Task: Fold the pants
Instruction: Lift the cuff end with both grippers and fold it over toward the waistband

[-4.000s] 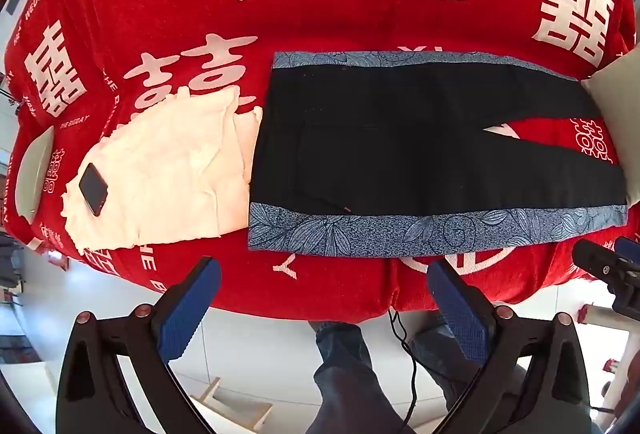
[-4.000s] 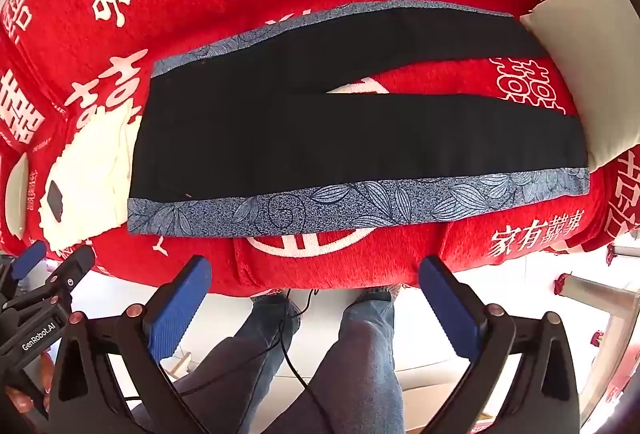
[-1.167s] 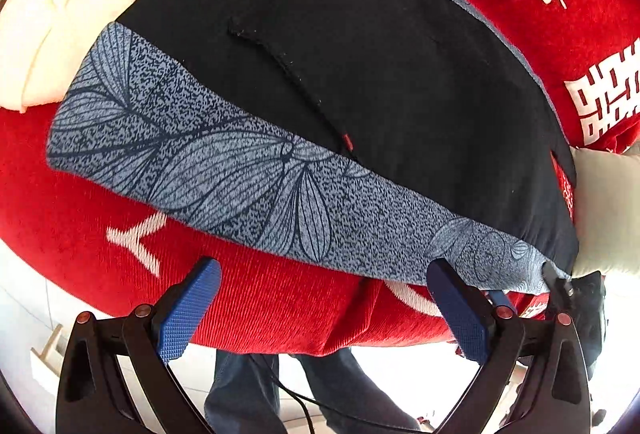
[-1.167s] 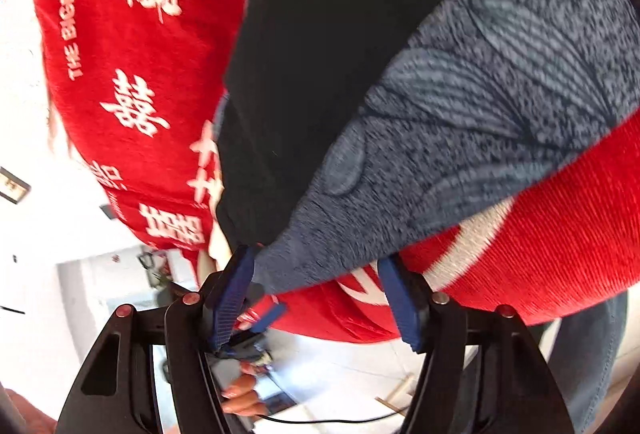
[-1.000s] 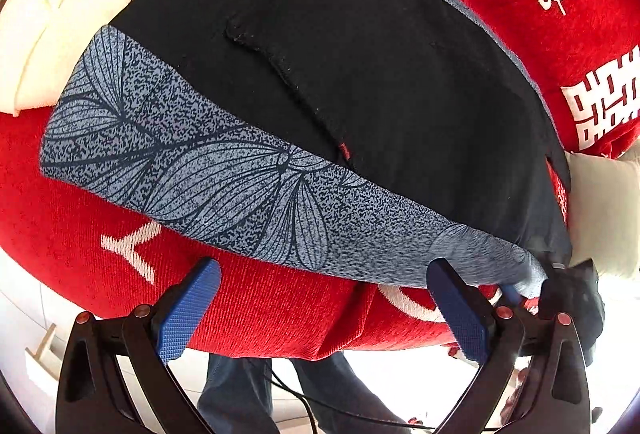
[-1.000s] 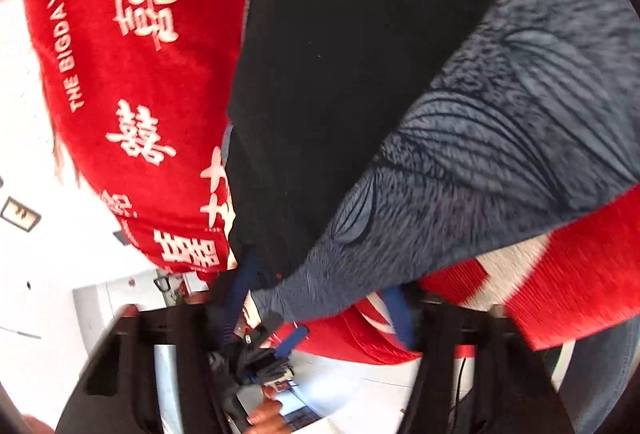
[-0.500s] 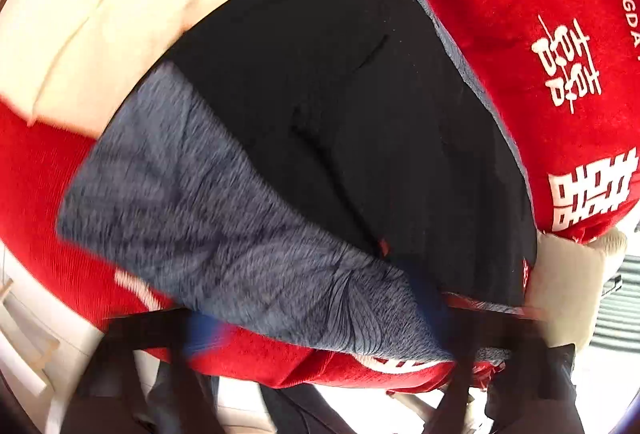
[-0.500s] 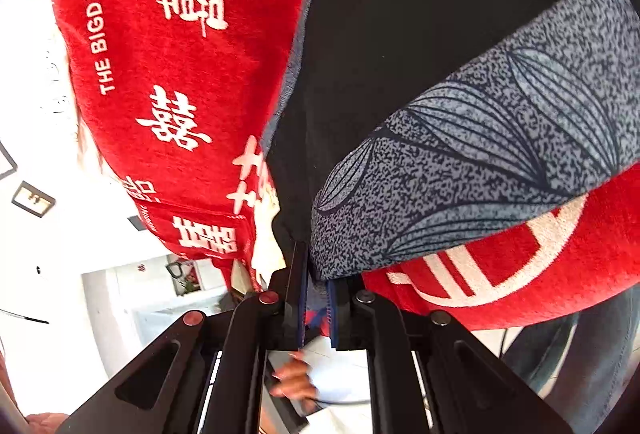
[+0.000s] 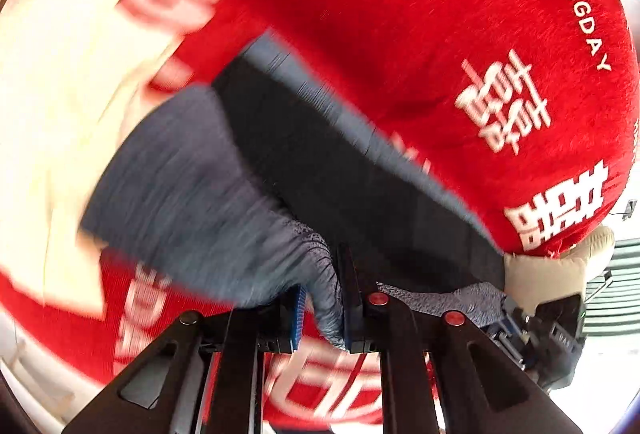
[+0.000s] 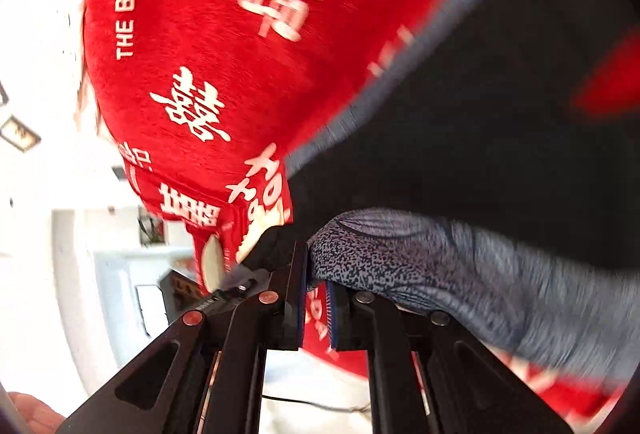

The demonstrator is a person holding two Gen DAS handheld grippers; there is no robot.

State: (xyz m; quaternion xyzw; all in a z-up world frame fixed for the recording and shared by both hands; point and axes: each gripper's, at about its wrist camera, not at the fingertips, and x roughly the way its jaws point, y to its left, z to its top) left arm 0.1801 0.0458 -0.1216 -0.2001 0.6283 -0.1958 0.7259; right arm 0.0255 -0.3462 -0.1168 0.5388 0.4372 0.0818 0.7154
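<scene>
So far only the near patterned edge of the pants (image 9: 280, 154), spread on the red-covered bed (image 9: 440, 34), is pinched: the left hand-held gripper (image 9: 322, 308) is closing on it, the right hand-held gripper (image 10: 316, 304) is clamped; no fold is laid yet.

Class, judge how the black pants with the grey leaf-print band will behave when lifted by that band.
Probably floppy: the pants bunch into gathers where the left hand-held gripper, closing, pinches the band. Likely to sag: in the right wrist view, cloth droops away from the right hand-held gripper. They look light.
</scene>
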